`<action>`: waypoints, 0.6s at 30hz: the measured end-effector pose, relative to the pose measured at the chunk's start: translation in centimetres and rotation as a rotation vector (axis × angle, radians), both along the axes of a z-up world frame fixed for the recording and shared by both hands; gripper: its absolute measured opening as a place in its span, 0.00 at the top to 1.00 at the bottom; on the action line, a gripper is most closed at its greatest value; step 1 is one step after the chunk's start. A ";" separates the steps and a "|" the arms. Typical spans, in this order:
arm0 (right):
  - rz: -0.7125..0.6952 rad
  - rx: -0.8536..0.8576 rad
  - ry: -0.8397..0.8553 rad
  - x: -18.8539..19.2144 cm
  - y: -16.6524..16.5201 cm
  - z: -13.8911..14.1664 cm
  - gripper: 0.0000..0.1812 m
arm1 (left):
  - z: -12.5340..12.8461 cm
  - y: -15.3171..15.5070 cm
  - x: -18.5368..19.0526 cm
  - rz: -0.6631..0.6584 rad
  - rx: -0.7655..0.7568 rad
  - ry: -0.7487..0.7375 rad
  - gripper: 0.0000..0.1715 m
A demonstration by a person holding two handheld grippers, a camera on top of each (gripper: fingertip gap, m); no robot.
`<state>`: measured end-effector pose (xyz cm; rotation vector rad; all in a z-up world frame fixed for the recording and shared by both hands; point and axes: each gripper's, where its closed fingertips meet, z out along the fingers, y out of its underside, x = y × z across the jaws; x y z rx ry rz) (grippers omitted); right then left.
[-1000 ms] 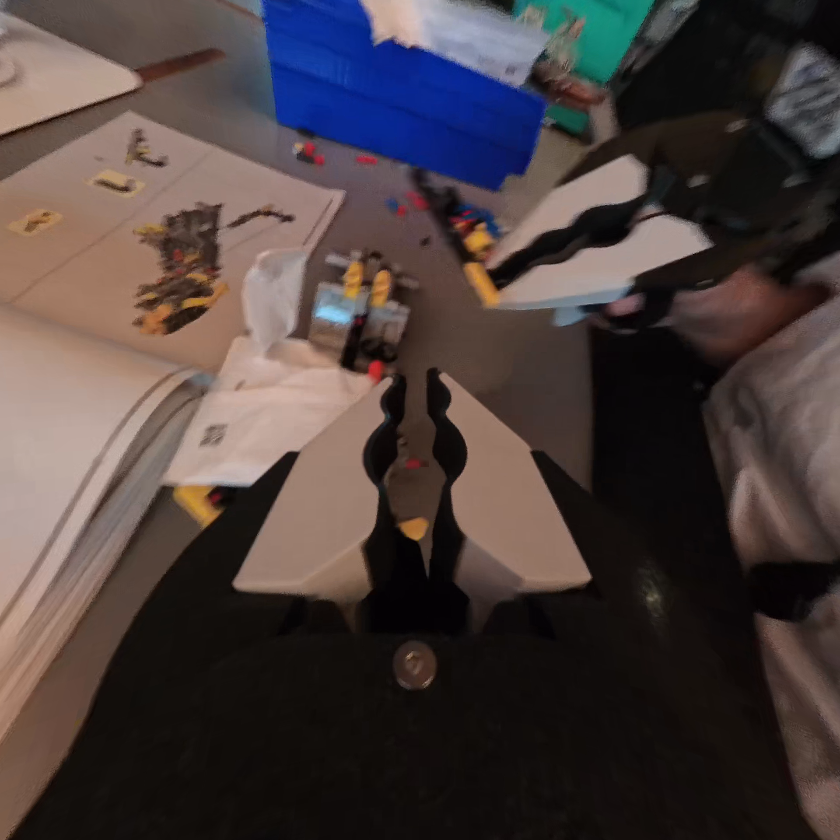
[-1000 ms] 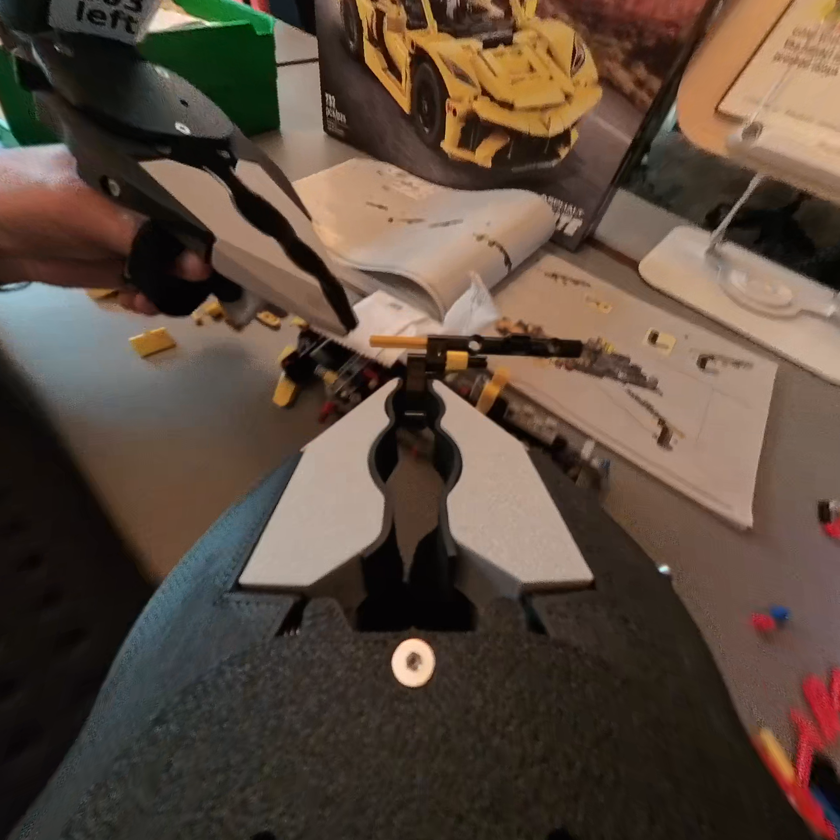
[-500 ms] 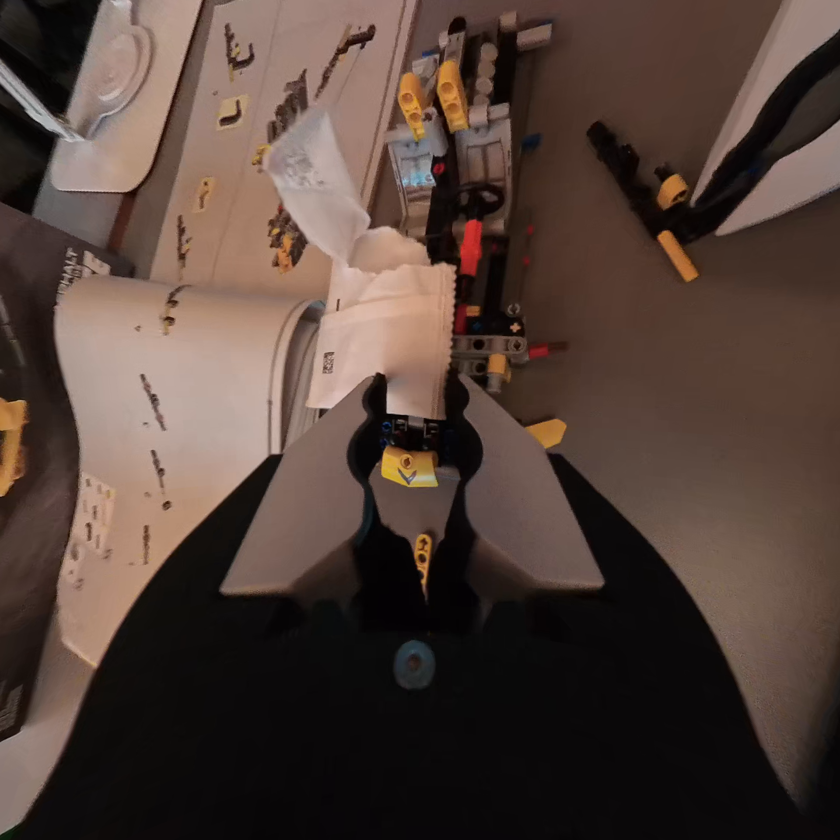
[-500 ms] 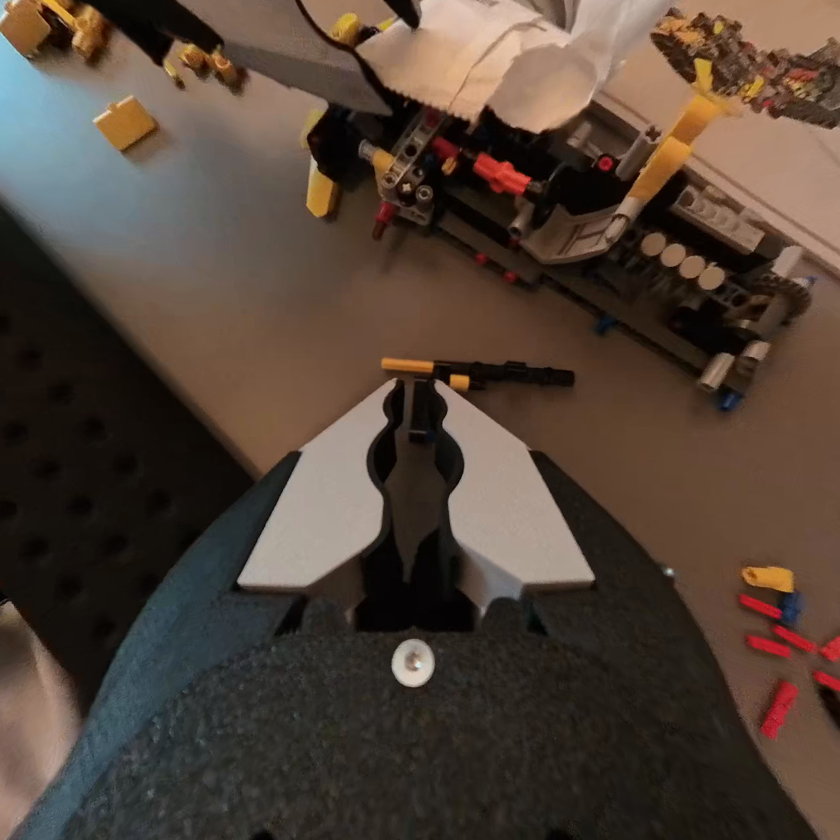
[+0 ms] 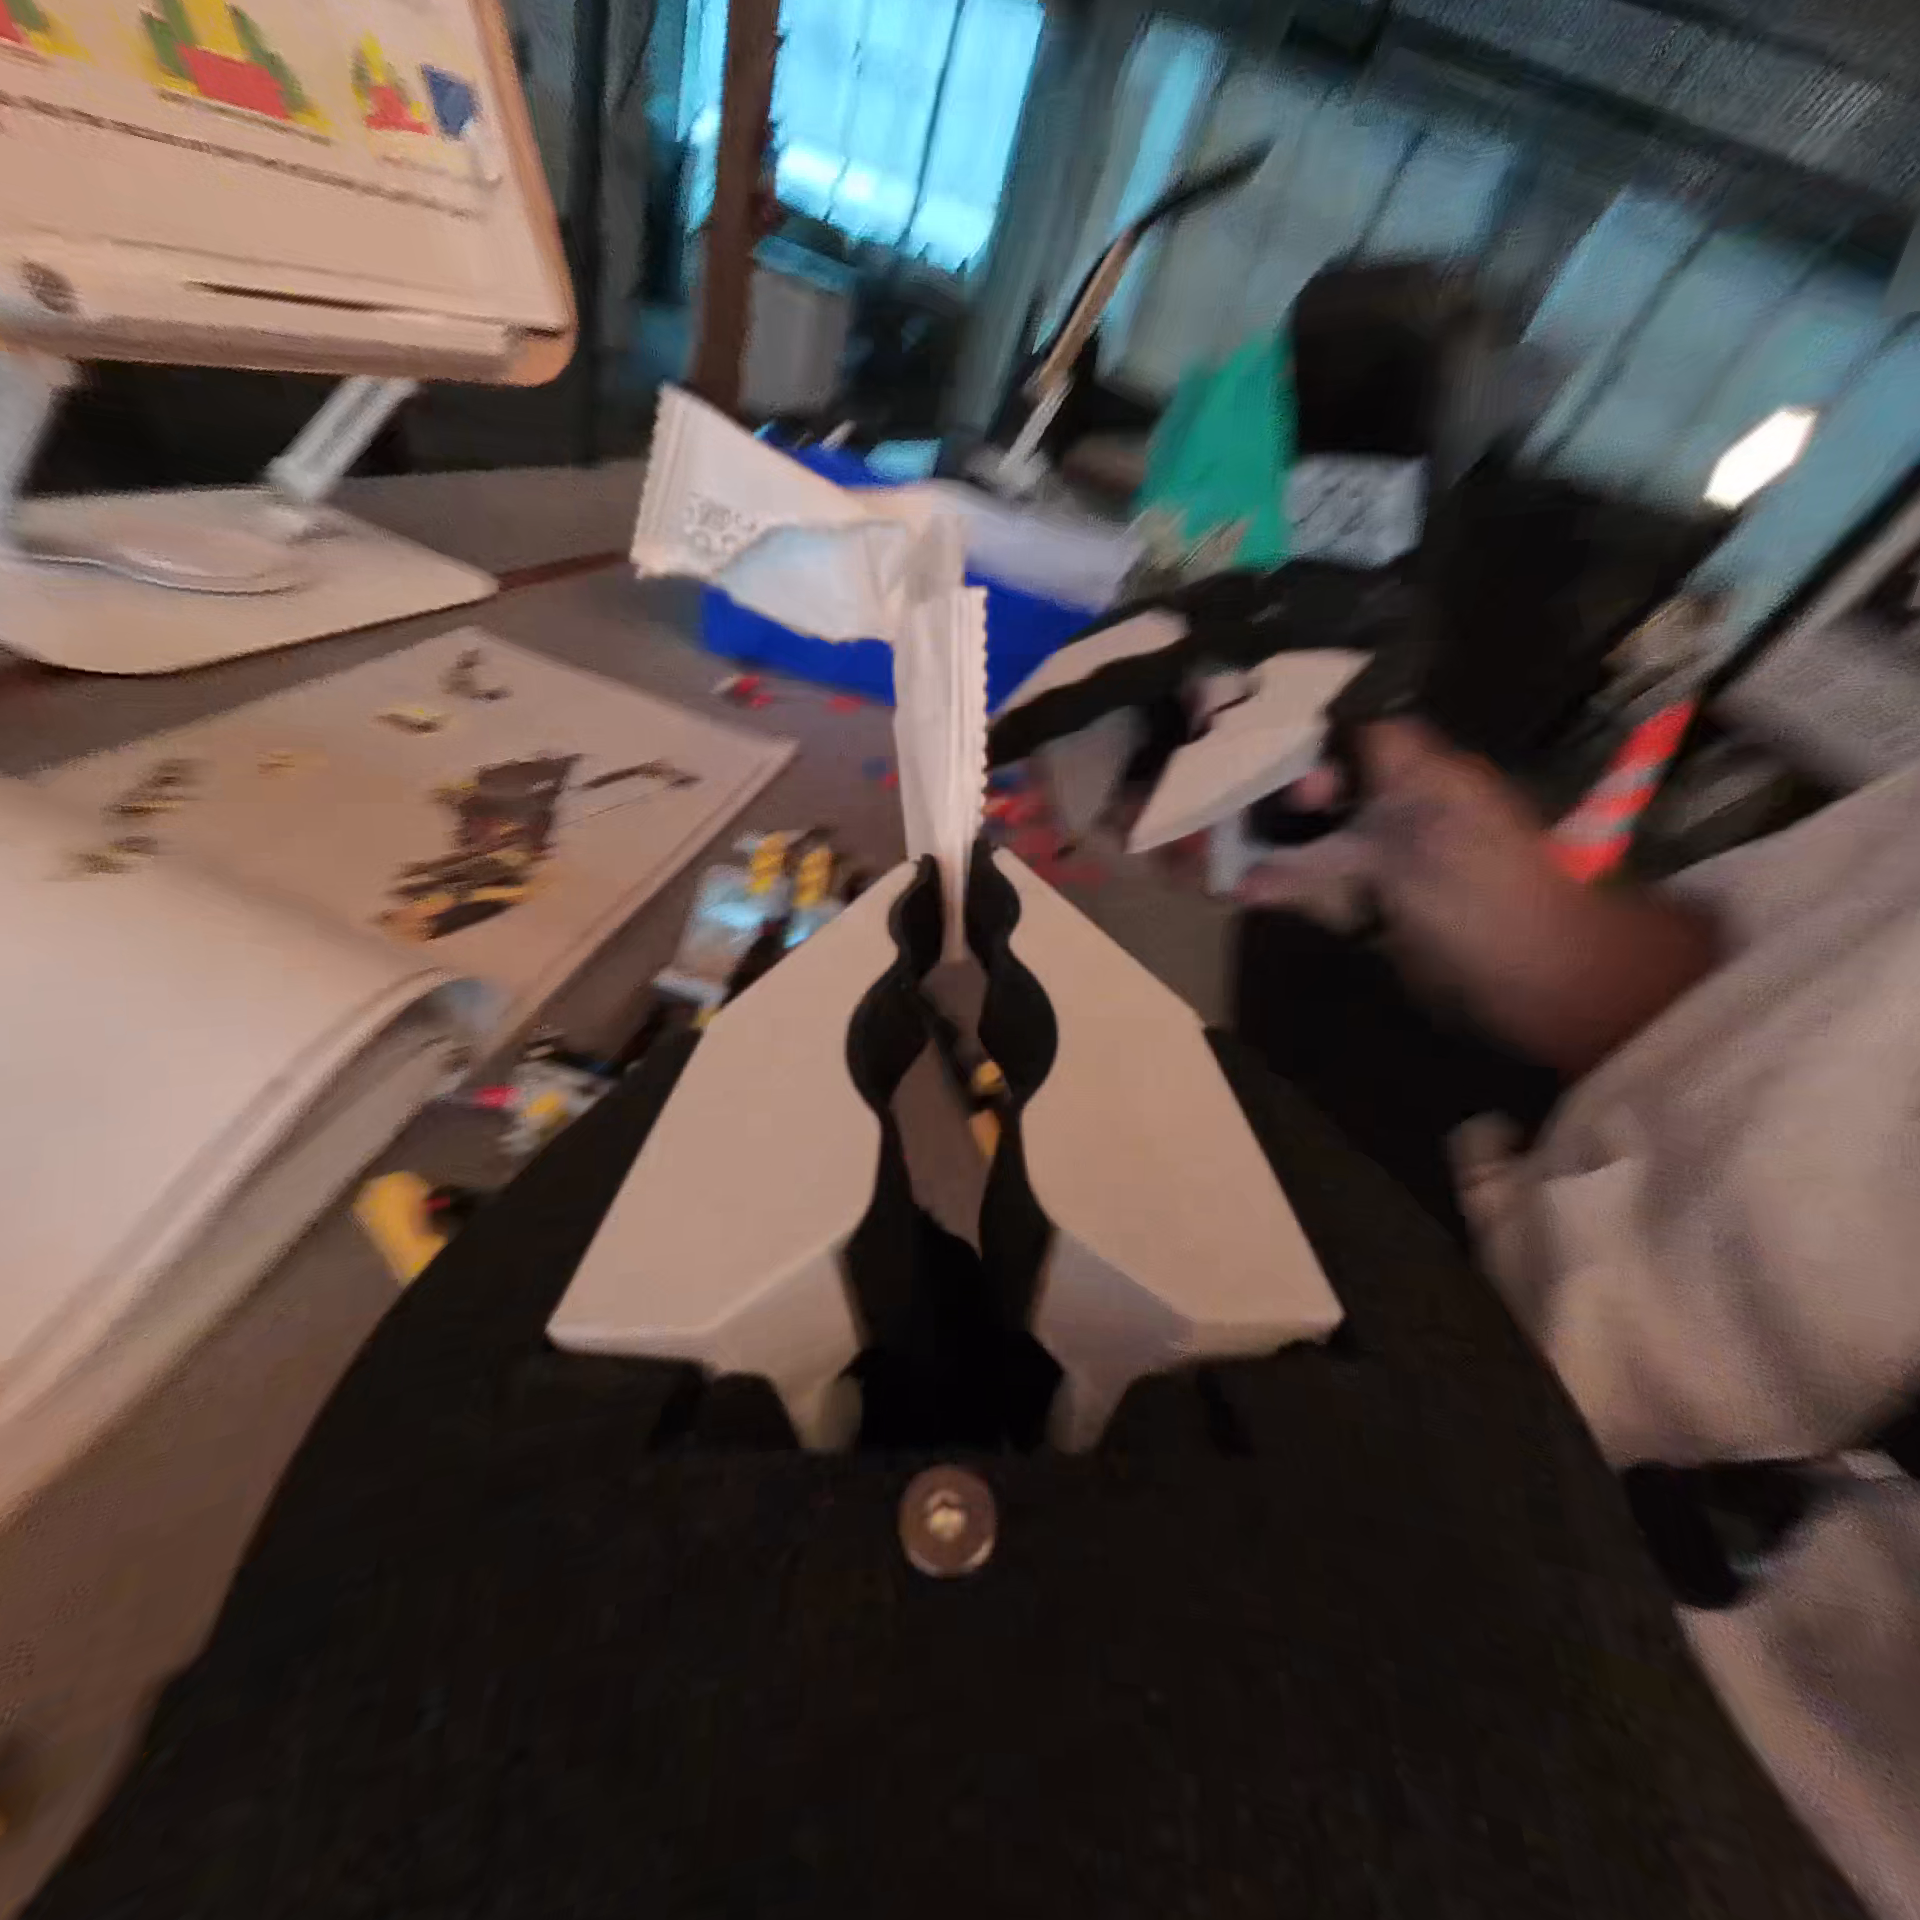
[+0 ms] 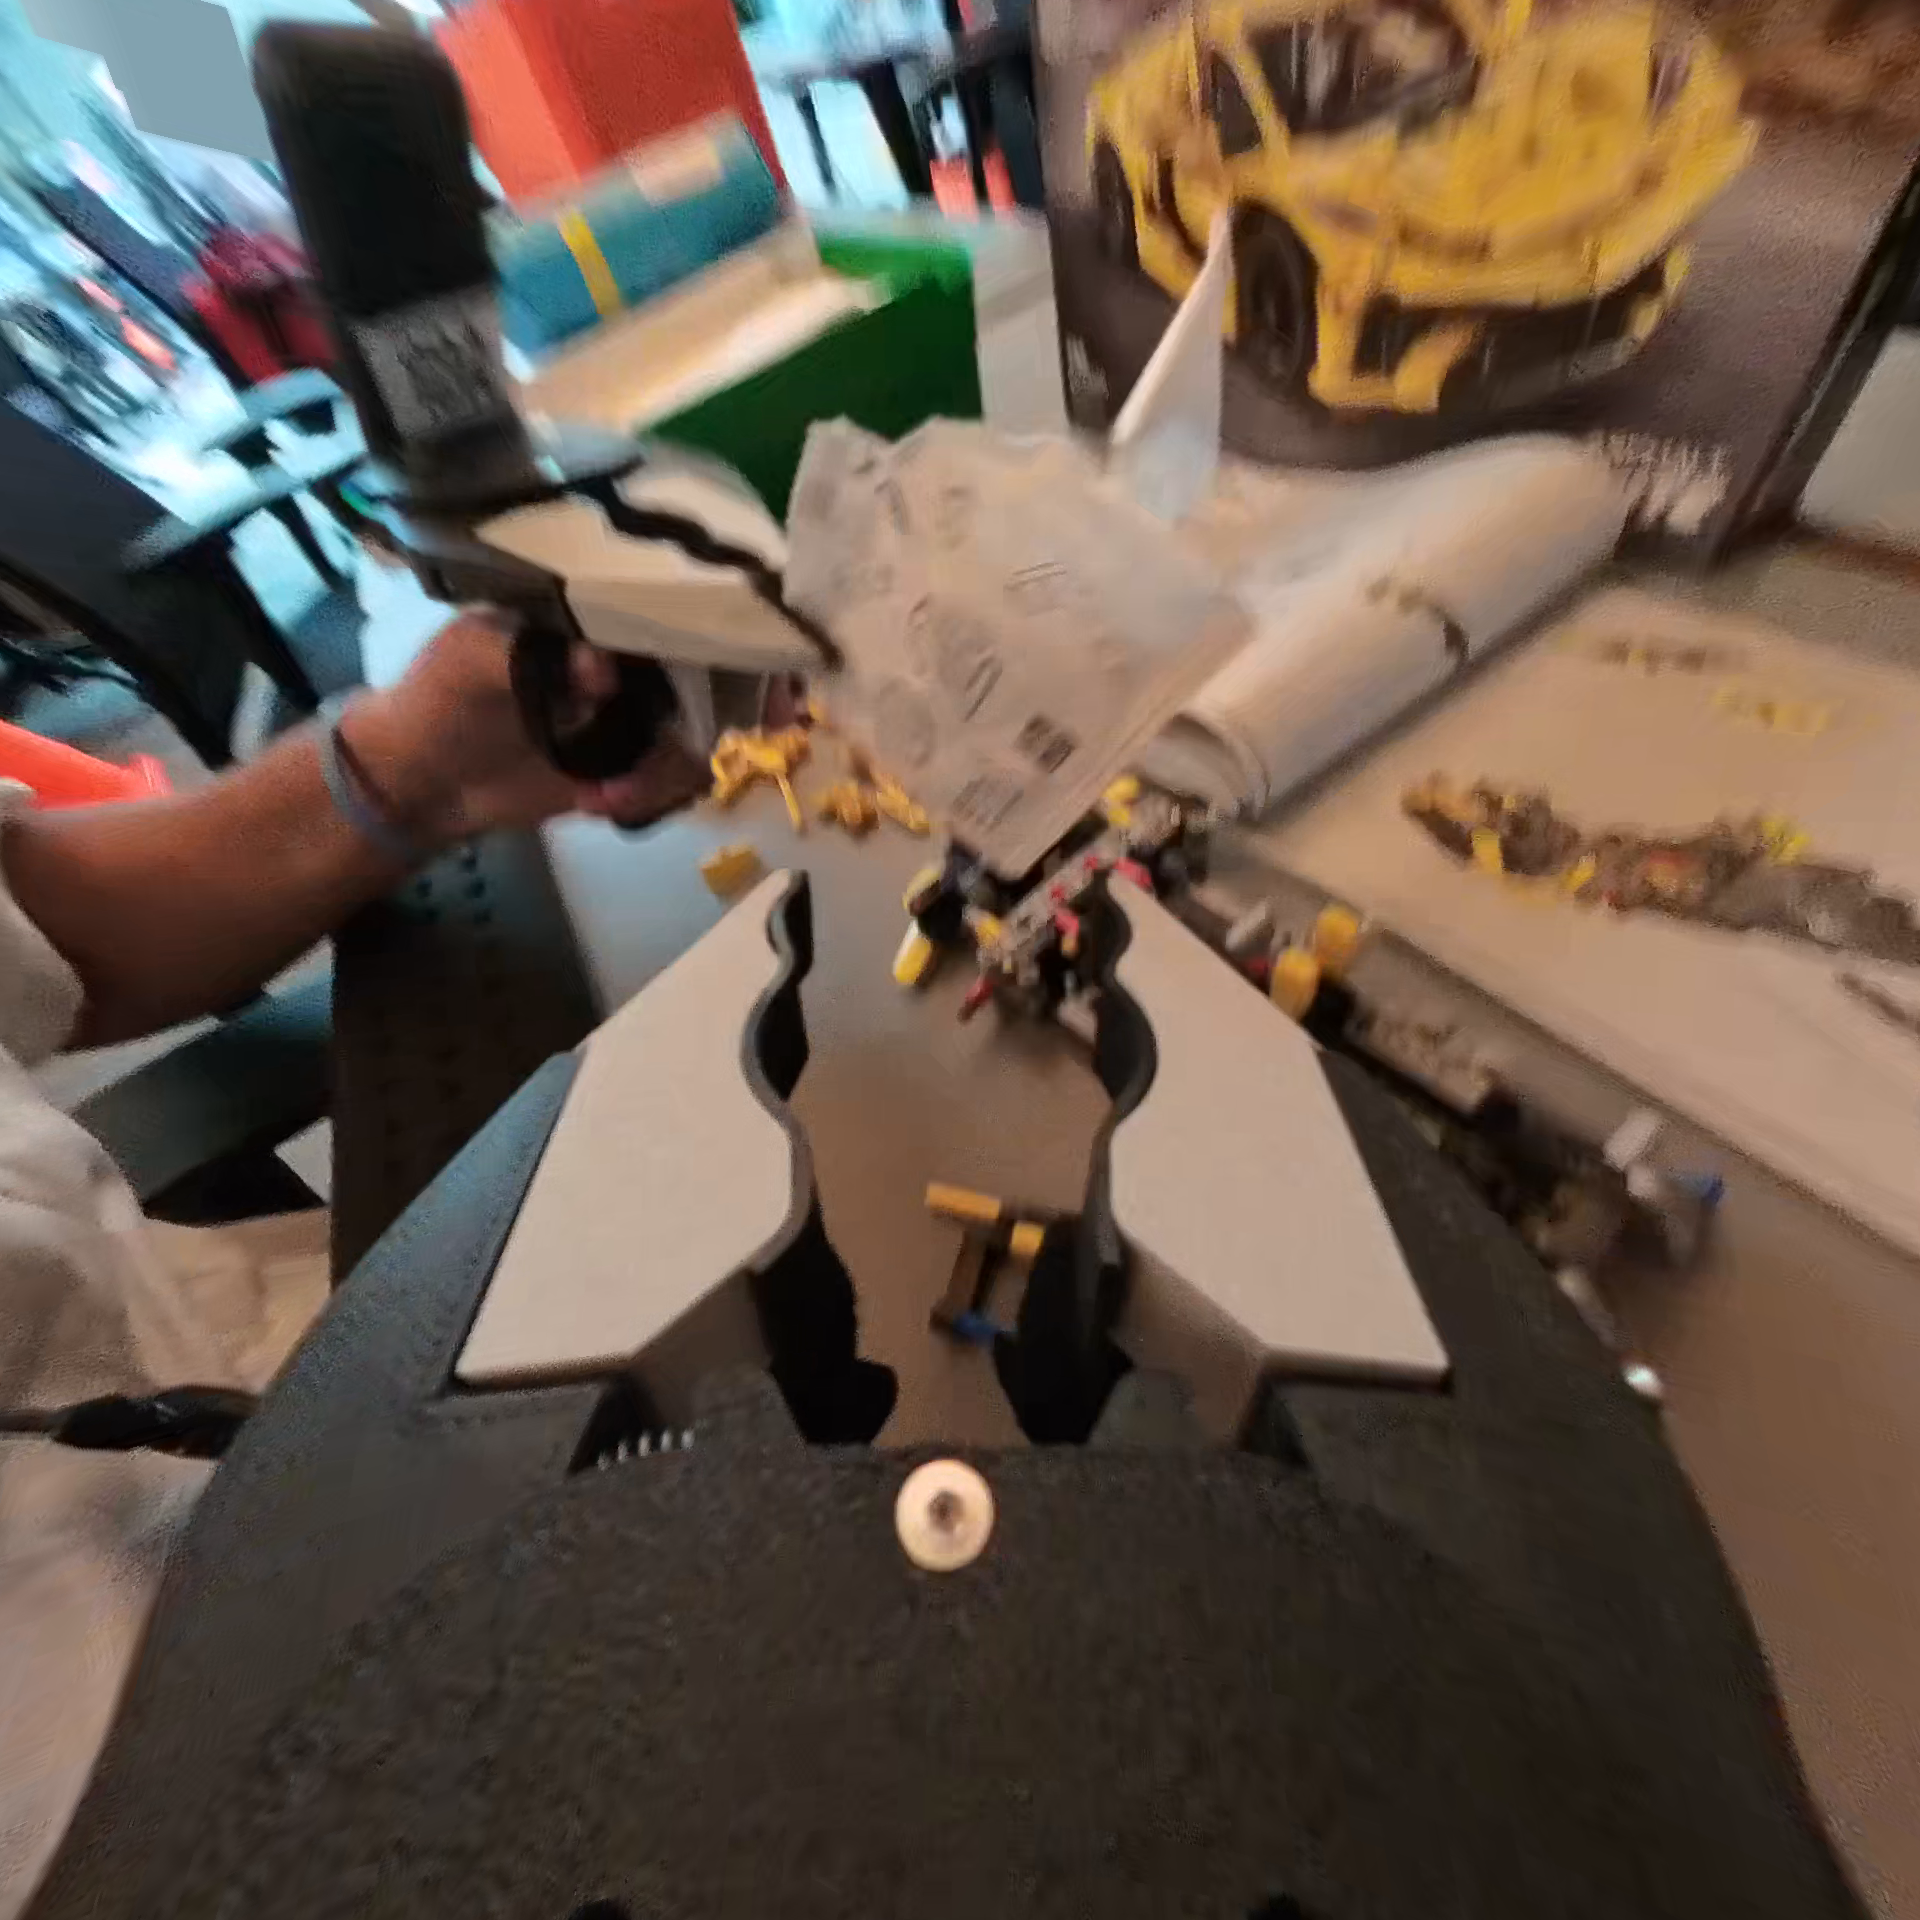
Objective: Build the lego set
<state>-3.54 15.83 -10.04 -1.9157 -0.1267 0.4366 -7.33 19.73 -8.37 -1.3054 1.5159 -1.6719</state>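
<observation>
My left gripper [image 5: 948,883] is shut on the edge of a white paper parts bag [image 5: 935,727] and holds it up off the grey table. The right wrist view shows the same: the left gripper [image 6: 810,634], held in a hand, pinches the bag [image 6: 987,644] above the build. My right gripper [image 6: 956,899] is wide open and empty; it also shows in the left wrist view [image 5: 1070,779]. A small black and yellow sub-assembly [image 6: 982,1247] lies on the table between its fingers, untouched. The half-built car chassis [image 6: 1039,914] sits just beyond its fingertips, and shows blurred in the left wrist view [image 5: 769,904].
An open instruction booklet [image 6: 1403,623] and a loose sheet [image 5: 436,790] lie by the chassis. The set's box with a yellow car [image 6: 1403,208] stands behind. Loose yellow pieces [image 6: 821,790], red pins [image 5: 1029,821], a blue bin [image 5: 810,644] and a white stand [image 5: 208,582] are around. Left tips to right tips: about 7 centimetres.
My left gripper closed on the white bag and lifted it off the table. My right gripper opened and let go of the black and yellow sub-assembly, which now lies on the table.
</observation>
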 end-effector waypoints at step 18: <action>-0.812 -0.196 -0.490 32.5 -15.0 9.2 1.00 | -1.7 -4.0 -0.9 -0.242 -0.117 0.052 0.90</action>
